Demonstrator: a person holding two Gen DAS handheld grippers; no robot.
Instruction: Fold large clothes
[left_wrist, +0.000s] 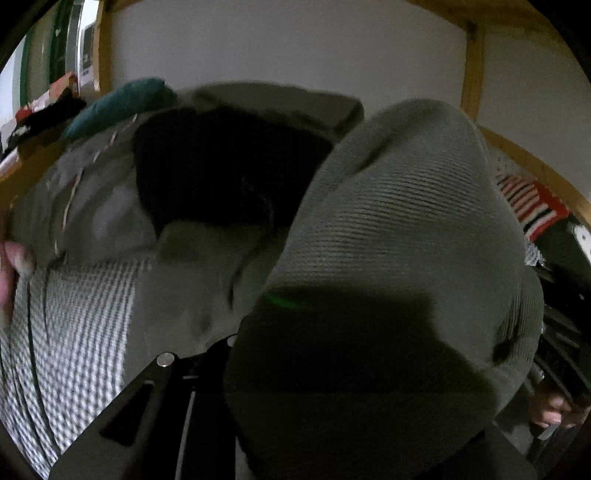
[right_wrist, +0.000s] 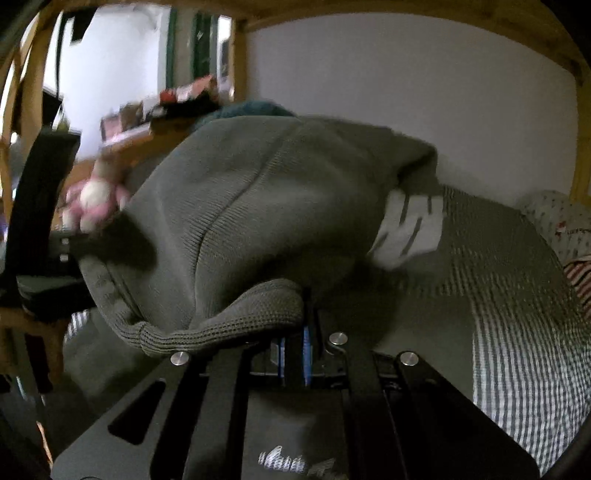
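Observation:
A large olive-green knit sweater fills both views, lifted above a checked bed cover. In the left wrist view the knit drapes over my left gripper and hides its fingertips; it appears shut on the sweater. In the right wrist view my right gripper is shut on a rolled knit edge of the sweater, which bulges up ahead of it. A grey printed patch shows on the cloth at the right.
The checked bed cover lies below. A wooden bed frame and white wall stand behind. A teal cushion and clutter sit far left. A striped cloth lies at the right. A pink toy is at the left.

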